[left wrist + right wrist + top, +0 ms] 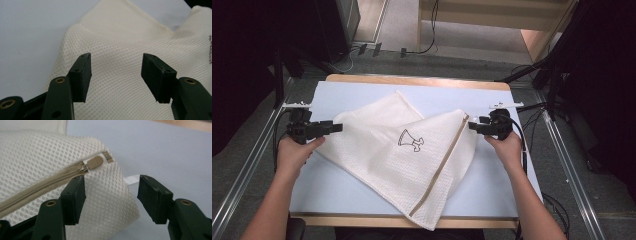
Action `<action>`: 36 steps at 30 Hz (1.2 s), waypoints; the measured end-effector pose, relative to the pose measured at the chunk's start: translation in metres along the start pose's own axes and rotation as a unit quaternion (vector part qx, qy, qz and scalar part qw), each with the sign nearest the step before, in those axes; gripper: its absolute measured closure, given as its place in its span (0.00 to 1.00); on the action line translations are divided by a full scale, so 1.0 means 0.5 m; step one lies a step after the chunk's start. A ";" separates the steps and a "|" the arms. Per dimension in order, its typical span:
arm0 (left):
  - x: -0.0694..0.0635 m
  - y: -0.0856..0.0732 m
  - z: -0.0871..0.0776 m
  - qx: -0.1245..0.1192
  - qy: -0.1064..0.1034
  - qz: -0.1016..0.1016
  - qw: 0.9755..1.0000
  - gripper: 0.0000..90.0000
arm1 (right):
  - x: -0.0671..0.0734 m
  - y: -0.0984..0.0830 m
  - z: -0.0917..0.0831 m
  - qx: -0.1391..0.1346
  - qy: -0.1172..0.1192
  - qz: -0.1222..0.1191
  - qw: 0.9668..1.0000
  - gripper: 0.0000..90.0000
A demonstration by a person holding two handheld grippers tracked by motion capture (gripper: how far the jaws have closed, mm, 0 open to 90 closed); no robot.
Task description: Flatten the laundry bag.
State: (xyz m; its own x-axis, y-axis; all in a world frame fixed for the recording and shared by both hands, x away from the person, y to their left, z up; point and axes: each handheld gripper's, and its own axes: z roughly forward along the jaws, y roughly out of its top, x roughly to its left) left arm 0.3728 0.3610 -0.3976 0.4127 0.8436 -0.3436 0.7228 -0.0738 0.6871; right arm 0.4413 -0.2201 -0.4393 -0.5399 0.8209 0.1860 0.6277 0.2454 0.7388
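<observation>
A cream mesh laundry bag (407, 155) lies folded across the light blue table, a black emblem (410, 140) printed on it and a tan zipper (439, 167) running along its right edge. My left gripper (337, 127) is at the bag's left corner, jaws open over the mesh (115, 75), pressing on nothing. At the bag's upper right corner my right gripper (473, 126) is open too. The zipper pull (95, 162) lies just beyond its left jaw, and the bag's corner (117, 202) sits between the jaws without being pinched.
The table top (362, 95) is edged by a wooden board (412, 80) at the back. The bag's lower corner hangs over the front edge (432, 222). Metal rails (242, 175) run down both sides, and cables (532, 107) lie at the right.
</observation>
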 end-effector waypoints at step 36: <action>0.026 -0.041 0.017 0.017 0.013 -0.015 1.000 0.48 | 0.032 -0.130 -0.061 0.110 0.001 -0.006 0.994 0.90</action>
State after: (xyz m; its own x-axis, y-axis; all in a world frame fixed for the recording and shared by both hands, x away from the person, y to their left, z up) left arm 0.3683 0.3690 -0.4215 0.3763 0.8589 -0.3474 0.7532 -0.0652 0.6546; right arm 0.3749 -0.2388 -0.4645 -0.5487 0.8166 0.1791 0.7287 0.3621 0.5813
